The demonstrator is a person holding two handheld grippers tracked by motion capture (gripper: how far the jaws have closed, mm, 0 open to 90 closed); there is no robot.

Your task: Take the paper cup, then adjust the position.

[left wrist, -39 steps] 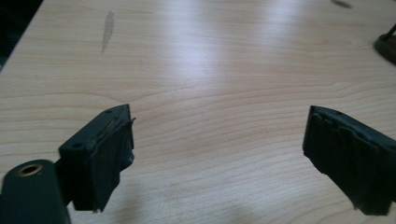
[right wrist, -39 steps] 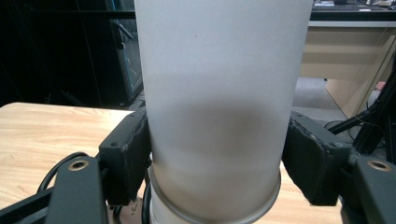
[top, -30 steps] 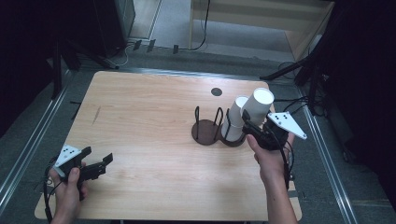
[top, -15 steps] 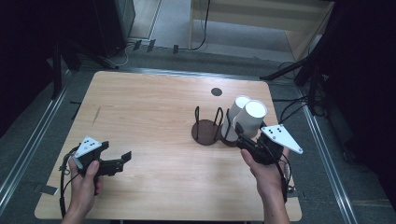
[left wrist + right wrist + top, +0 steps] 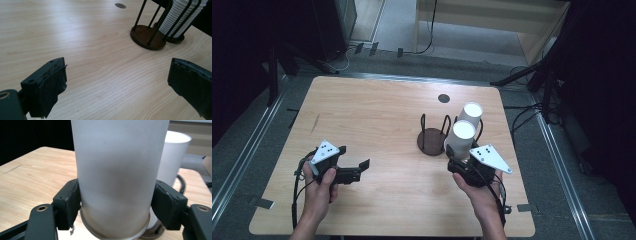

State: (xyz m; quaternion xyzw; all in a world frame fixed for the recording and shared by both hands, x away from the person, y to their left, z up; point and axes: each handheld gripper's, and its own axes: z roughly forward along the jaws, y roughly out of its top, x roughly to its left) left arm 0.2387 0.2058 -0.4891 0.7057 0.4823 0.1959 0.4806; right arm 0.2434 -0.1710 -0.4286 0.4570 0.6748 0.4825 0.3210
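cup point(image 5: 115, 177): white paper cup, held in the right gripper point(image 5: 460, 162) just in front of the 2 racks, clear of the table point(image 5: 377, 115).
right jaws: pinching the cup low on its wall, 1 pad on each side, near the base rim.
stack point(image 5: 470, 120): second white cup top, sitting in the far rack point(image 5: 477, 131); ribbed rims in the left gripper view suggest several nested cups, count not readable.
empty rack point(image 5: 433, 137): dark round base with thin wire uprights, just left of the stack.
handling: judged light, thin-walled, easily dented; smooth wall likely slippery under a weak pinch.
hold point: low on the wall near the base, where the bottom stiffens it; a squeeze at mid-wall or at the open rim would probably ovalise it.
left gripper point(image 5: 357, 172): jaws spread wide, nothing between them, above bare table well left of the racks, pointed at them.
change, cup: 1 s ago it stood higher and farther back, over the stack; now it is lower and nearer the person, apart from the stack.
change, left: hand has come in from the table's near-left corner toward the middle; its jaws have just been opening, empty.
change, racks: both unmoved.
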